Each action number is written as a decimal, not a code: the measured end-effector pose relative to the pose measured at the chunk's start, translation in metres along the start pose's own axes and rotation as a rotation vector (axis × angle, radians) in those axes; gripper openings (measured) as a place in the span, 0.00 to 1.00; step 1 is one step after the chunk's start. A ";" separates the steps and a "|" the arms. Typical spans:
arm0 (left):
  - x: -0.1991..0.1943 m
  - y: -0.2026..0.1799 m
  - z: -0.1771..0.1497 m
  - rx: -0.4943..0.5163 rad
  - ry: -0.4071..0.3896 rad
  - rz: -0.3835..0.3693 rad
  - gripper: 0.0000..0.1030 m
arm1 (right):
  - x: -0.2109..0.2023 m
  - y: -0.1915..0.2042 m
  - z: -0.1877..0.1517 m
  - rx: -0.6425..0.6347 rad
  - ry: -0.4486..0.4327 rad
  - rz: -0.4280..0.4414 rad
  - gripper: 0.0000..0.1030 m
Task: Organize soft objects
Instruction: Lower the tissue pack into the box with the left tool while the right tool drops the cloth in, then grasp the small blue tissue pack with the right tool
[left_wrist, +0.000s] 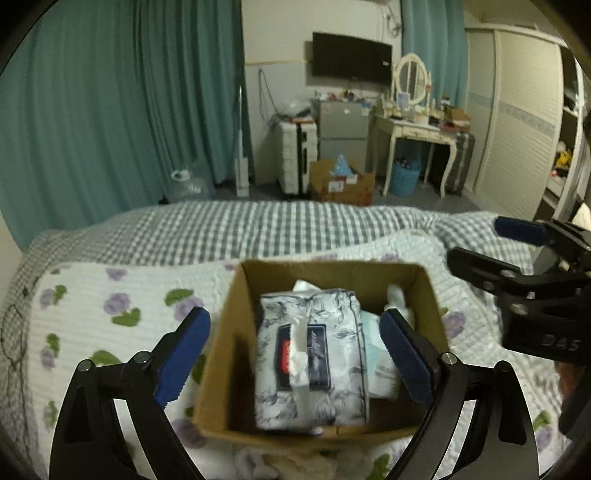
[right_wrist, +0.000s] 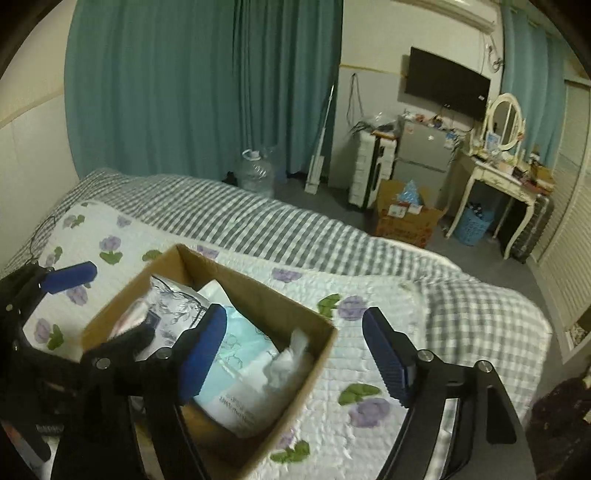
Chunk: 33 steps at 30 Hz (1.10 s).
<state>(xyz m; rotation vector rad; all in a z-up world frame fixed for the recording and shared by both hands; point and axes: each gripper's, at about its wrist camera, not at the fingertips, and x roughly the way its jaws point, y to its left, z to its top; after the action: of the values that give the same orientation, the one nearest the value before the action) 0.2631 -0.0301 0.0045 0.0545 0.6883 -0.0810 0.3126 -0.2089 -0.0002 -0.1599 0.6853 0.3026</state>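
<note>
An open brown cardboard box (left_wrist: 428, 295) sits on a white quilt with purple flowers (left_wrist: 122, 306), which is spread over a grey-and-white checked bed cover (left_wrist: 258, 229). Inside the box lie a white tissue pack with a dark floral print (left_wrist: 314, 354) and, beside it, a pale blue-and-white soft pack (right_wrist: 243, 373). The left gripper (left_wrist: 295, 354) hangs above the box, jaws wide and empty. The right gripper (right_wrist: 295, 358) spans the box's right wall, jaws also wide and empty.
</note>
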 end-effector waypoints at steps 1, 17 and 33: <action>-0.008 0.001 0.001 0.000 -0.010 0.002 0.91 | -0.013 0.000 0.002 -0.002 -0.007 -0.012 0.82; -0.188 0.015 -0.017 0.012 -0.171 0.027 1.00 | -0.230 0.047 0.005 -0.042 -0.064 -0.189 1.00; -0.128 0.011 -0.157 -0.026 0.039 0.107 1.00 | -0.155 0.101 -0.153 -0.120 0.122 -0.048 1.00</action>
<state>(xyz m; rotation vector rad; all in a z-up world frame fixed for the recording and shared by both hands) 0.0664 -0.0001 -0.0354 0.0678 0.7242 0.0316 0.0741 -0.1850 -0.0221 -0.3112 0.7833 0.2896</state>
